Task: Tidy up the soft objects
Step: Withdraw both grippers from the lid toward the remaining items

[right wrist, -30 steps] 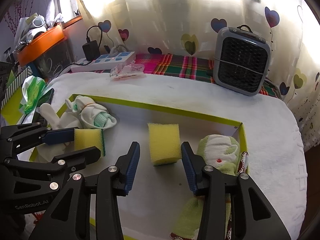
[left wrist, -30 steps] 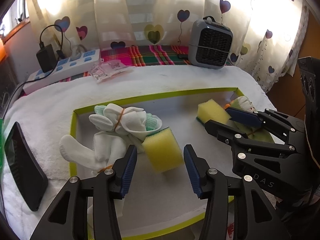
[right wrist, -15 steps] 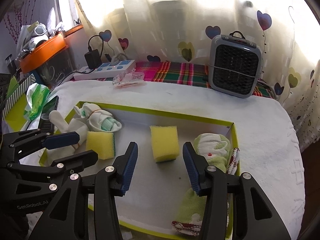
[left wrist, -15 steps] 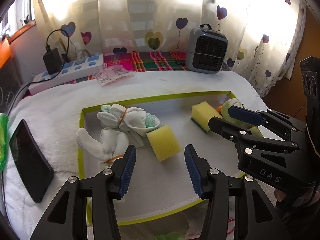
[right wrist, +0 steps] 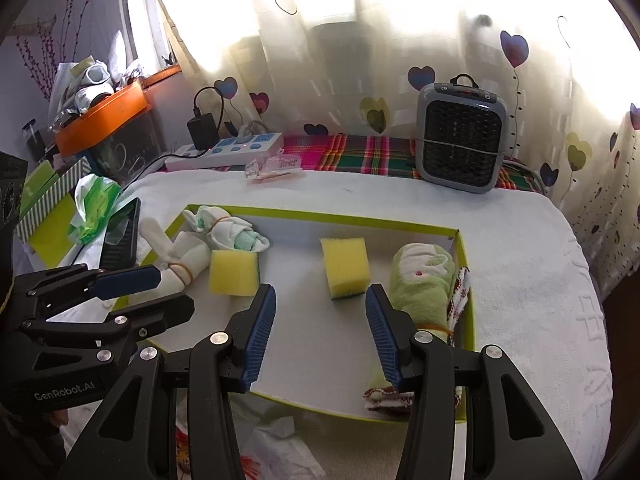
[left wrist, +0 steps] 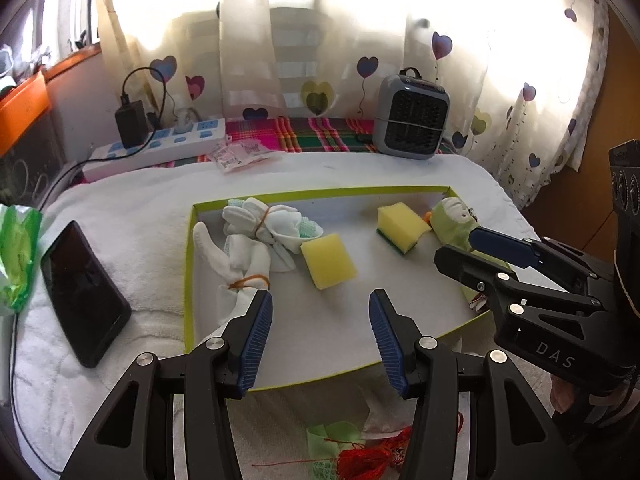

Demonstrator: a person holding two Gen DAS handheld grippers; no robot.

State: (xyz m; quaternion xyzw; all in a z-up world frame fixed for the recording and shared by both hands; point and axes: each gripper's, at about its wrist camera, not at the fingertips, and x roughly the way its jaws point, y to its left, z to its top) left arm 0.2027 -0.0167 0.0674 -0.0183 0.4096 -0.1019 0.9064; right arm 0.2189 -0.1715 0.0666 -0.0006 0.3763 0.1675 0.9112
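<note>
Both grippers, left (left wrist: 320,332) and right (right wrist: 320,330), hover spread and empty over the tray (left wrist: 188,264). Two sponges (left wrist: 328,260) lie inside, apart. A careless reach could snag the tray's rim.

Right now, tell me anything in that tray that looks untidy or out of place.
One white sock of the banded bundle pokes over the tray's left rim. The two yellow sponges lie loose and askew, apart from each other.
</note>
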